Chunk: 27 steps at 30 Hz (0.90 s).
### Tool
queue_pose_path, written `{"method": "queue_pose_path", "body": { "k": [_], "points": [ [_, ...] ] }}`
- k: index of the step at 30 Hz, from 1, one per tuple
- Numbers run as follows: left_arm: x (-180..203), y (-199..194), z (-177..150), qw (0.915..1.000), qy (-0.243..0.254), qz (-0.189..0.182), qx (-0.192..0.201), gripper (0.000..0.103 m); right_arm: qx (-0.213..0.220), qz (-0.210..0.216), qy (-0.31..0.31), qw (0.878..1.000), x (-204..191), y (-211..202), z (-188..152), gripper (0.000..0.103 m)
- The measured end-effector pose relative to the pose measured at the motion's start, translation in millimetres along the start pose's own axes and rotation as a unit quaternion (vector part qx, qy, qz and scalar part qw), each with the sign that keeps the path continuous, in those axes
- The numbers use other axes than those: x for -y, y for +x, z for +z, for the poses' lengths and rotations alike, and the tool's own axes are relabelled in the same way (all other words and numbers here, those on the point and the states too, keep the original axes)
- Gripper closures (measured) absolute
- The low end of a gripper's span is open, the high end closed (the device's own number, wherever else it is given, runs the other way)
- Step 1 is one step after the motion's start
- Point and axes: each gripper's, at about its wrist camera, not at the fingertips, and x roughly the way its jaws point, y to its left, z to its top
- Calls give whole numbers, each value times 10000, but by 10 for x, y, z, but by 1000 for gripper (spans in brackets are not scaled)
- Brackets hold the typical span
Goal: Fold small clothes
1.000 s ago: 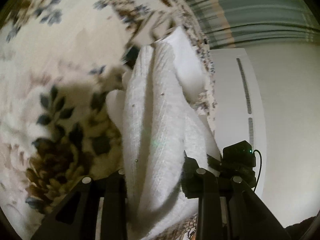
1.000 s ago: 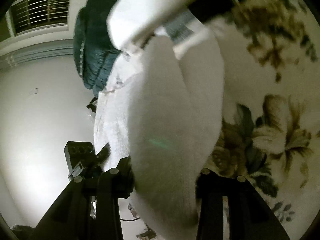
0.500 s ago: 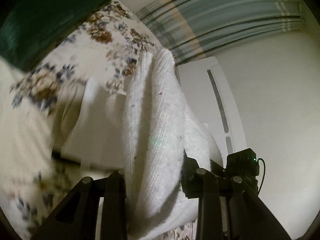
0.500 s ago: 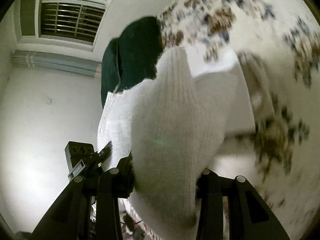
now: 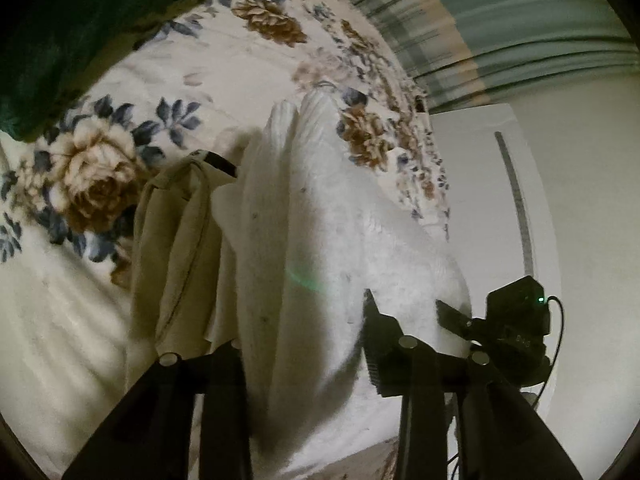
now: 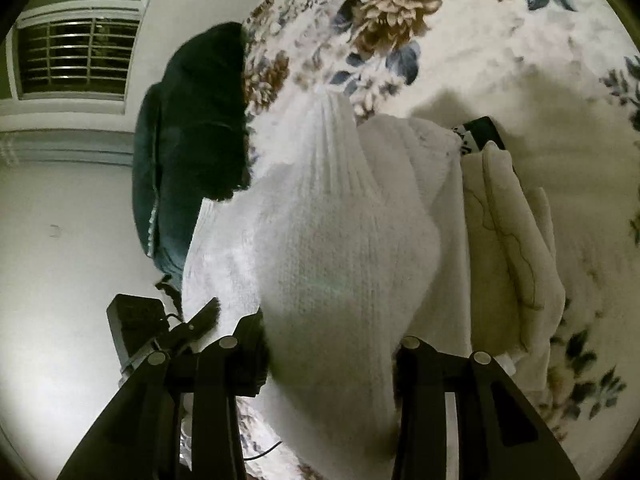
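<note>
**Both grippers clamped on the white knit, held over the floral bed**

Start at the far left of your left wrist view: a dark green cushion (image 5: pixel 60 40) fills the upper corner, resting on the floral bedspread (image 5: pixel 120 160). Next comes a folded beige garment (image 5: pixel 176 248) lying on the bedspread, just beside the white knit garment (image 5: pixel 320 240). Your left gripper (image 5: pixel 304 356) has its fingers closed on a bunched edge of that knit, which runs away from the fingers toward the bed's edge. To the right, a white panel (image 5: pixel 480 208) stands by the wall.

In your right wrist view, a barred window (image 6: pixel 76 60) sits at the left, then the cushion (image 6: pixel 196 128). Your right gripper (image 6: pixel 332 364) is pinched on the knit (image 6: pixel 340 248), with the beige garment (image 6: pixel 516 248) just to its right.
</note>
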Motion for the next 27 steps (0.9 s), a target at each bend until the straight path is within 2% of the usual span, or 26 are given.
{"method": "queue_pose_path", "body": {
  "k": [2,3,4,8,10,12,14,16,19,20,23,25,27],
  "points": [
    [65,-26,0,9995,102,269,-124,64,-65,-135,-81,9999,-57,23,12,55],
    [116,-39,0,9986,215,465,-128,61,-97,-310,-174,9993,-105,28,17,45],
    [155,-48,-2,9974,264,661,-125,58,-105,-490,-240,9985,-149,29,20,42],
    [312,-87,-9,9891,587,1343,132,43,120,-1212,-449,9915,-344,-44,-37,28],
    [418,-132,-32,9822,822,1649,371,35,413,-1870,-743,9787,-469,-95,-80,24],
    [502,-149,-44,9753,1049,1882,496,11,586,-2337,-1033,9650,-604,-131,-133,6],
    [579,-169,-73,9679,1231,2114,569,0,778,-2839,-1310,9467,-720,-173,-208,0],
    [657,-179,-140,9585,1425,2402,579,0,944,-3279,-1534,9274,-827,-264,-351,0],
    [768,-223,-303,9438,1664,2782,650,0,1302,-3984,-1913,8875,-965,-388,-686,0],
    [802,-242,-376,9397,1726,2874,673,0,1391,-4115,-1957,8792,-995,-452,-823,0],
    [937,-346,-678,9250,1915,3207,690,0,1526,-4334,-1983,8657,-1030,-572,-1162,0],
    [1023,-444,-841,9176,1916,3406,726,0,1630,-4404,-1919,8618,-1049,-673,-1374,0],
    [1130,-619,-1032,9153,1900,3451,832,0,1771,-4434,-1802,8599,-1085,-825,-1589,0]
  ]
}}
